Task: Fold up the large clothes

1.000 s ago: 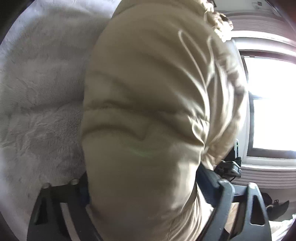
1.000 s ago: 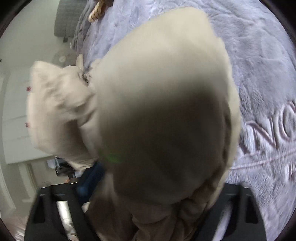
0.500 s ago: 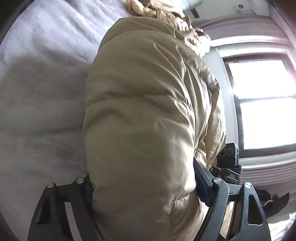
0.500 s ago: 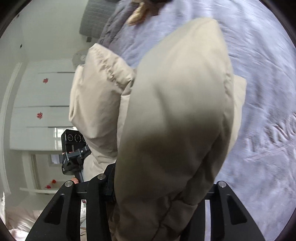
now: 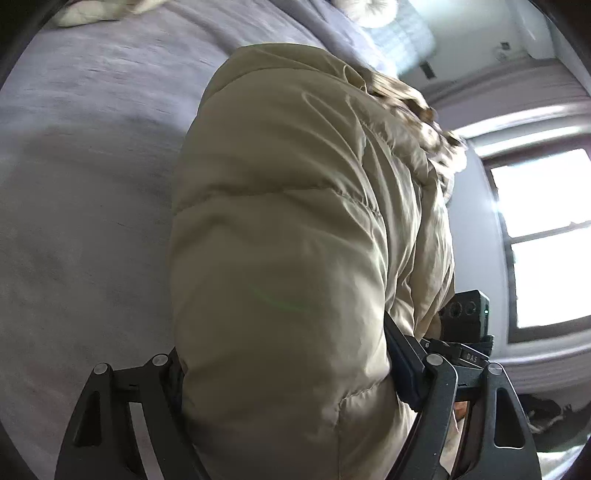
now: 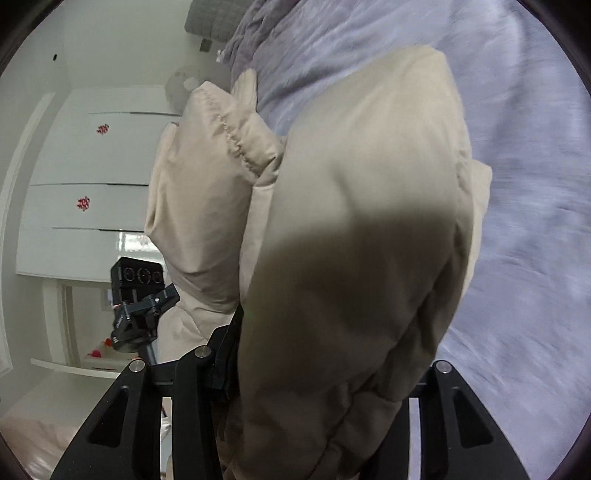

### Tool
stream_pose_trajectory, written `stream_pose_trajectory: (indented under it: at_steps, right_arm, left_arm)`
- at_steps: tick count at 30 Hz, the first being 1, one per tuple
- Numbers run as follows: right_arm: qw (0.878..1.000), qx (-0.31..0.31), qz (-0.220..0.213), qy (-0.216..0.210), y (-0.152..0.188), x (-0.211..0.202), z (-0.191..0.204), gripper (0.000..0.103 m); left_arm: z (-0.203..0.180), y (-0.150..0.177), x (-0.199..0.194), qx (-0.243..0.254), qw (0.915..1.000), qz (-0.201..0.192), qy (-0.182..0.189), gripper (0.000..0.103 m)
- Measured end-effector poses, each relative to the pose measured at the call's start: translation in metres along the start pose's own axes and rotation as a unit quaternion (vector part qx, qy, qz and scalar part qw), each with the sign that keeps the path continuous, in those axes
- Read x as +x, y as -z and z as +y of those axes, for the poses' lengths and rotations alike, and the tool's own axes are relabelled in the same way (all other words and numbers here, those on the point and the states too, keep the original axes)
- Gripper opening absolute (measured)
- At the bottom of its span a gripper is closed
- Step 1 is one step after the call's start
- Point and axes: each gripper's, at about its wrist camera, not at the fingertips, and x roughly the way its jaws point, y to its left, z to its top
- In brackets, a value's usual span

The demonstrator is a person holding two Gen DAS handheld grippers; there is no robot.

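Observation:
A bulky beige puffer jacket (image 5: 295, 221) fills the left wrist view and hangs above the bed. My left gripper (image 5: 284, 369) is shut on a thick puffed fold of it, jaws wide apart around the padding. A fur-trimmed hood edge (image 5: 417, 110) shows at the far end. In the right wrist view the same jacket (image 6: 369, 184) bulges over my right gripper (image 6: 328, 369), which is shut on another thick fold; its right finger is mostly hidden by fabric. Each view shows the other gripper's camera block (image 5: 465, 314) (image 6: 136, 277) close beside the jacket.
A lavender plush blanket (image 5: 92, 184) (image 6: 517, 110) covers the bed under the jacket. A bright window (image 5: 546, 240) stands at the right. White wardrobe doors (image 6: 92, 166) with red ornaments stand at the left. A pale plush item (image 5: 92, 11) lies at the bed's far end.
Both hands swept sideways over the bed with the jacket, which rose slightly. The right jaws narrowed on their fold. More of the room and the other gripper came into view.

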Motion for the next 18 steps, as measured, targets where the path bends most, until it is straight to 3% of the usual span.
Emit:
stream_pose_trajectory:
  at_steps: [5, 9, 13, 14, 16, 18]
  right_arm:
    - [0.997, 0.045, 0.023, 0.061, 0.0, 0.046, -0.02, 0.054]
    - [0.993, 0.041, 0.019, 0.11, 0.011, 0.017, -0.015, 0.055]
    - [0.979, 0.013, -0.025, 0.2, 0.022, -0.028, 0.028, 0.054]
    - [0.976, 0.009, -0.039, 0.212, 0.028, -0.036, 0.035, 0.052]
    - [0.97, -0.004, -0.067, 0.234, 0.04, -0.049, 0.058, 0.036]
    - [0.969, -0.019, -0.089, 0.229, 0.054, -0.059, 0.074, 0.018]
  left_arm:
    - [0.067, -0.005, 0.022, -0.034, 0.9986, 0.014, -0.037, 0.085]
    - [0.071, 0.01, 0.014, -0.017, 0.9987, 0.007, -0.048, 0.086]
    - [0.056, 0.004, 0.0, 0.015, 0.9957, 0.001, -0.091, 0.086]
    - [0.053, 0.006, 0.0, 0.019, 0.9948, -0.001, -0.1, 0.086]
    - [0.05, -0.004, -0.012, 0.021, 0.9936, -0.003, -0.111, 0.086]
    - [0.041, -0.011, -0.012, 0.024, 0.9928, -0.005, -0.118, 0.086]
